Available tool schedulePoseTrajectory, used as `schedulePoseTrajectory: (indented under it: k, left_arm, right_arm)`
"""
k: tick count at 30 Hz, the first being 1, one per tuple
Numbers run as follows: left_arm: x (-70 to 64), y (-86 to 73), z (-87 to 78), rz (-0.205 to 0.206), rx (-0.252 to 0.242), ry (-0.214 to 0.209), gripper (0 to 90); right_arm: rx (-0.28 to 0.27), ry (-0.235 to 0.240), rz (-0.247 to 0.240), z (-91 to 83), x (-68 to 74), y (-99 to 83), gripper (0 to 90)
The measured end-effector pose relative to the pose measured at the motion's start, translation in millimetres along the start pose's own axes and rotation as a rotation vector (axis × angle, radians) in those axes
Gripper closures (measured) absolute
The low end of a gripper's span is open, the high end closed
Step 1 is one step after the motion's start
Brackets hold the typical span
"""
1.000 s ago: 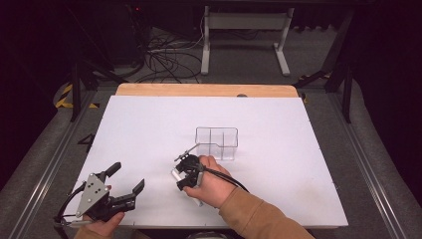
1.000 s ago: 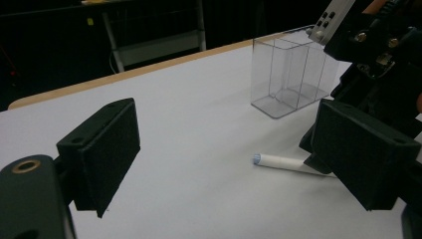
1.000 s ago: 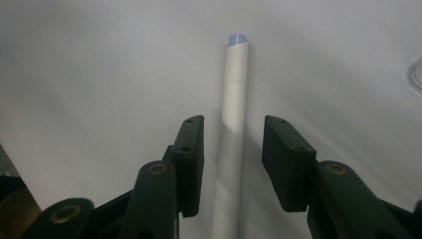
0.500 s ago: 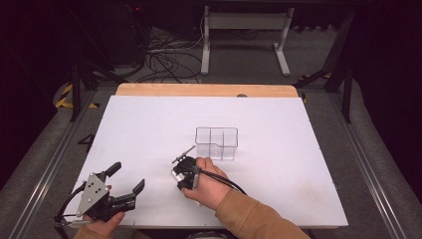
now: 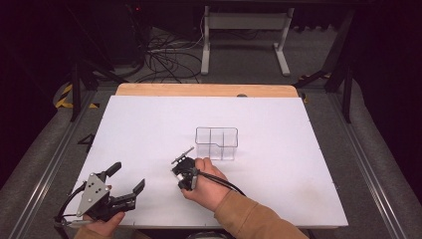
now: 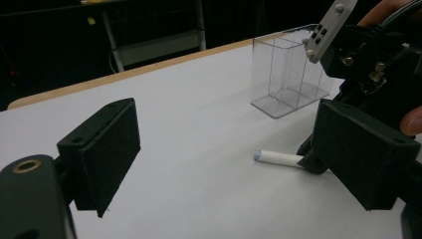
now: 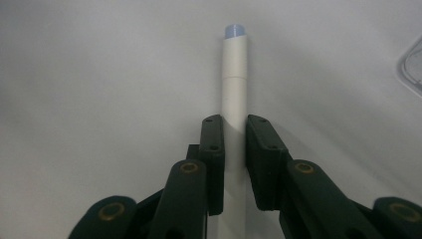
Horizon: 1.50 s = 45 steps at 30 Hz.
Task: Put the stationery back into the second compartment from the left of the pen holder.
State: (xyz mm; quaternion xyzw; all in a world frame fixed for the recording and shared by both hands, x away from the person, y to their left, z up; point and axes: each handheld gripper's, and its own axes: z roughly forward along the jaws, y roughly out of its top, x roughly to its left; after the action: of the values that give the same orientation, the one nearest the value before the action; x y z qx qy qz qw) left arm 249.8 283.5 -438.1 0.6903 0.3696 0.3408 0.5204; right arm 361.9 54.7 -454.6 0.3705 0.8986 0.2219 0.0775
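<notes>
Grippers at the near edge: left one idle, right one closed on a white marker.
Left gripper sits well to the near left of the clear box, jaws spread wide, nothing between them. Right gripper is just near-left of the clear box on the white table, tipped down, jaws closed around the marker toward one end, so most of the barrel and the bluish tip stick out ahead; the marker lies flat on the table, near-left of the box. Risk, as I judge it: the off-centre hold lets the long free end droop or swivel on a lift, and it could slip or knock the box wall. Versus 1.0 s ago: right hand has dropped slightly nearer and left, away from the box; left gripper unchanged.
</notes>
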Motion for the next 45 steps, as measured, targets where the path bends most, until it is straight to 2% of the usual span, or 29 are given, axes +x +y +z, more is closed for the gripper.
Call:
schedulePoseTrajectory:
  k: [9,11,18,29,37,45]
  left_arm:
    - [0.2,0.0,0.0,0.002,0.000,-0.001,12.7]
    - [0.4,0.0,-0.1,-0.002,-0.001,-0.001,12.6]
    - [0.4,-0.1,-0.2,-0.003,-0.002,0.001,12.7]
    - [0.3,-0.2,0.7,-0.002,0.002,-0.002,12.7]
    - [0.3,-0.2,0.9,-0.005,0.003,-0.001,12.7]
    - [-0.1,-0.2,1.2,-0.005,0.003,0.000,12.6]
  right_arm:
    - [-0.002,0.007,0.009,-0.5,-0.9,0.3,79.4]
    - [-0.005,0.026,0.010,-2.1,-1.1,0.5,79.4]
    - [-0.073,0.056,-0.003,-18.3,-3.5,1.3,79.4]
    - [-0.149,0.067,-0.018,-43.4,-7.8,0.8,79.4]
    - [-0.234,0.077,-0.029,-66.8,-13.7,0.1,79.4]
    - [-0.296,0.087,-0.044,-77.7,-18.4,-0.8,79.3]
